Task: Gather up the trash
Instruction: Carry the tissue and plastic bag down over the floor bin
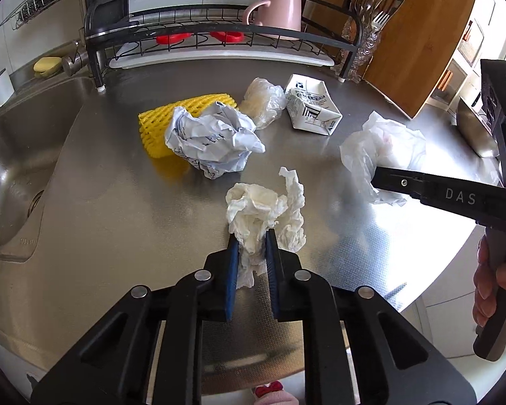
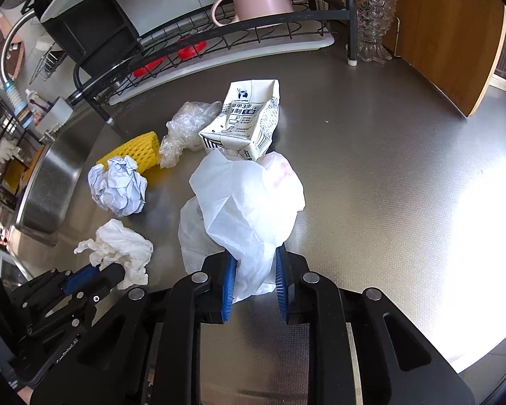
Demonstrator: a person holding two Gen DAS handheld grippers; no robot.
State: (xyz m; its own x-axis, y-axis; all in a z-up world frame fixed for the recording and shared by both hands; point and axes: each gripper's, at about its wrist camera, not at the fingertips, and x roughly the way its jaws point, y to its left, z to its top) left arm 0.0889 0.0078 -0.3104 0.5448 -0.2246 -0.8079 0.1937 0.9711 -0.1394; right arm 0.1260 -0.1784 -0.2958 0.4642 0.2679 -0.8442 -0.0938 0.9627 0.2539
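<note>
Gripping, left gripper [image 1: 251, 236]: its blue-padded jaws are pinched on the crumpled white tissue [image 1: 263, 209], which bulges out past the tips and rests on the steel counter [image 1: 118, 202].
Right gripper [image 2: 254, 263]: its jaws are closed on the lower folds of the white plastic bag [image 2: 249, 199]; the bag billows up in front of the fingers and hides the near corner of the carton.
Each gripper in the other's view: the right gripper [image 1: 381, 177] reaches in from the right with its tip on the bag [image 1: 384, 148]; the left gripper [image 2: 113, 271] sits at lower left against the tissue [image 2: 121, 249].
Hand: fingers of the person's right hand [image 1: 492, 287] wrap the handle at the right edge.
Crumpled paper ball [image 1: 212, 138]: lies beyond the tissue, overlapping the yellow foam net [image 1: 158, 128].
Clear plastic wrap [image 1: 263, 101]: bunched between the foam net and the carton, touching the carton in the right wrist view.
Milk carton [image 1: 312, 104]: crushed, on its side, just behind the bag.
Dish rack [image 1: 219, 33]: at the back of the counter, holding an upturned pink mug [image 1: 280, 11].
Sink [image 1: 13, 155]: sunk into the counter at the left.
Wooden board [image 1: 418, 33]: leaning at the back right, with a glass cutlery holder [image 1: 364, 44] beside it.
</note>
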